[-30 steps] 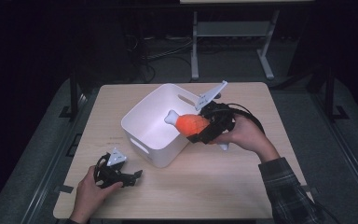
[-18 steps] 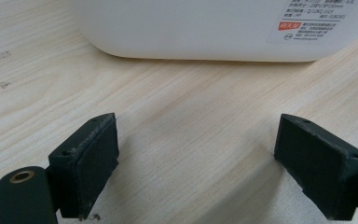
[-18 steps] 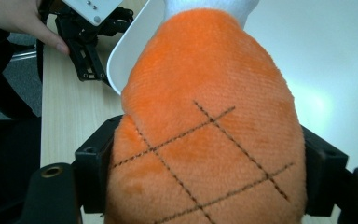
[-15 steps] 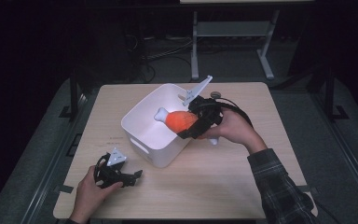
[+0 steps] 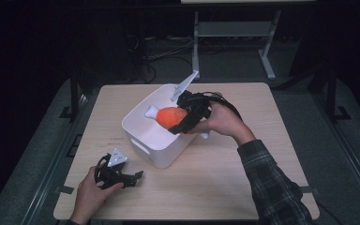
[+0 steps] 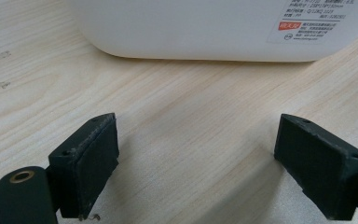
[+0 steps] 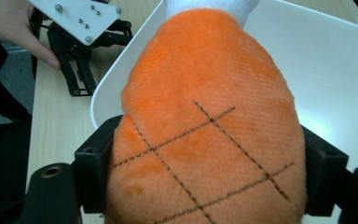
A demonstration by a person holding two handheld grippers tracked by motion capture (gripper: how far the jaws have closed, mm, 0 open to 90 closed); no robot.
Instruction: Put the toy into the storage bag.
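Note:
An orange plush drumstick (image 5: 169,116) (image 7: 205,121) with a white bone end (image 5: 151,112) and stitched crosshatch hangs over the white bin (image 5: 143,136) (image 7: 317,70). My right gripper (image 5: 180,123) (image 7: 205,182) is shut on its fat end, holding it above the bin's opening. At the table's front left my left gripper (image 5: 133,178) (image 6: 196,163) rests on the wood, held by a hand, open with nothing between its pads (image 6: 88,163). It faces the bin's white wall (image 6: 191,28) a short way off.
The wooden table (image 5: 243,178) has bare room right of and in front of the bin. A label (image 6: 307,23) is stuck on the bin's wall. A metal stand (image 5: 225,33) and cables lie on the dark floor beyond the far edge.
My right gripper has carried the drumstick leftward from the bin's right rim to above its inside. The left gripper has stayed put.

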